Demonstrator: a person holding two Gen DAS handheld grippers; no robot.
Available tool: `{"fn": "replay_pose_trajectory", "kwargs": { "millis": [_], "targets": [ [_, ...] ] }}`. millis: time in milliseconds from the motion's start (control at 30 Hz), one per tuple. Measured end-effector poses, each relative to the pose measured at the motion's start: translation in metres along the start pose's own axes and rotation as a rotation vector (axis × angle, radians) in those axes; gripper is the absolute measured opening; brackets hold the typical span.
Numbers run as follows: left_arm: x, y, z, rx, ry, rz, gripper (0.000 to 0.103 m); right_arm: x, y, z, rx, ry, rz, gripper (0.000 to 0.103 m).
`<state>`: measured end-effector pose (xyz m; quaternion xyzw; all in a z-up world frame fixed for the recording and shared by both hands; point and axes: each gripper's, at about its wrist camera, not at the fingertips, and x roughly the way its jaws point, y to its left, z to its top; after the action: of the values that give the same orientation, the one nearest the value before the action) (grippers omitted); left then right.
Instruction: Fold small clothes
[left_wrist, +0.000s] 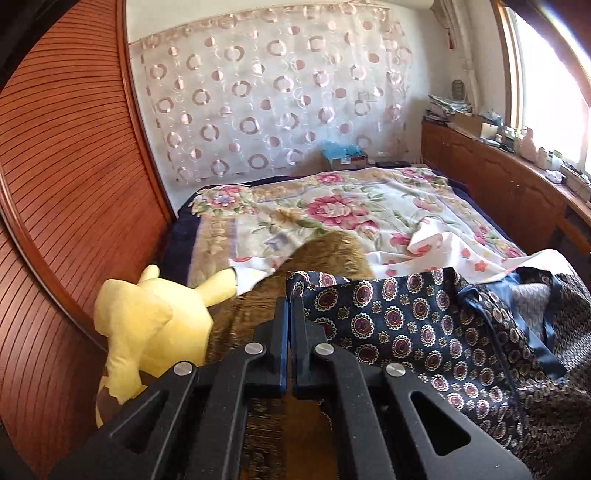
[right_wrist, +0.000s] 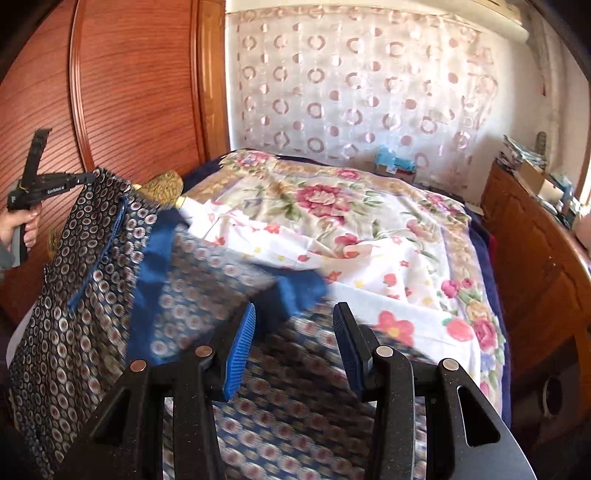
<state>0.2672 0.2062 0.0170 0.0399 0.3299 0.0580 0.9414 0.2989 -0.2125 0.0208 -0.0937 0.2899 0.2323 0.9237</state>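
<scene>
Bedroom walls of ribbed wood and a ring-patterned curtain (left_wrist: 273, 92) frame the bed (left_wrist: 332, 206) we work over. Our left gripper (left_wrist: 290, 301) has its jaws pressed together on the top corner of the navy medallion-print garment (left_wrist: 424, 325); from the right wrist view that corner hangs from the gripper's tip, held up at the far left by a hand (right_wrist: 18, 225). Our right gripper (right_wrist: 293, 347) has its jaws spread, blue pads (right_wrist: 240, 354) apart, with the same cloth blurred beneath them but nothing pinched. Outward, the garment drapes down toward the bed, its blue lining and drawstring showing, partly over a white floral sheet (right_wrist: 388, 266). A yellow plush toy (left_wrist: 155, 325) sits just beside the left jaws. Risks as we judge them: held by one corner only, the garment may twist or slide free; the drawstring could snag; the right jaws might close on the sheet beneath.
</scene>
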Motion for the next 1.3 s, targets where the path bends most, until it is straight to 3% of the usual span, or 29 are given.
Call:
{"fn": "replay_pose_trajectory", "kwargs": {
  "millis": [100,267,467,533,700,1000,1300],
  "targets": [
    [0.009,0.012,-0.002,-0.024,0.029,-0.01,0.001,-0.009,-0.006,-0.008,0.016,-0.002,-0.021,0.046],
    [0.011,-0.001,-0.013,-0.011,0.074,-0.075,0.003,-0.012,-0.009,-0.019,0.046,0.021,-0.048,0.046],
    [-0.008,-0.019,-0.022,0.024,0.042,-0.151,0.037,-0.004,-0.024,-0.028,0.113,0.08,-0.106,0.046],
    [-0.018,-0.026,-0.025,0.035,0.021,-0.168,0.04,-0.006,-0.031,-0.033,0.142,0.094,-0.131,0.046],
    [-0.04,-0.054,-0.034,0.038,-0.019,-0.248,0.075,-0.018,-0.051,-0.051,0.231,0.115,-0.189,0.046],
    [-0.026,-0.132,-0.079,0.112,0.113,-0.377,0.078,-0.054,-0.058,-0.09,0.34,0.17,-0.258,0.046],
    [-0.009,-0.174,-0.098,0.167,0.205,-0.404,0.078,-0.086,-0.06,-0.107,0.428,0.188,-0.23,0.046]
  ]
}}
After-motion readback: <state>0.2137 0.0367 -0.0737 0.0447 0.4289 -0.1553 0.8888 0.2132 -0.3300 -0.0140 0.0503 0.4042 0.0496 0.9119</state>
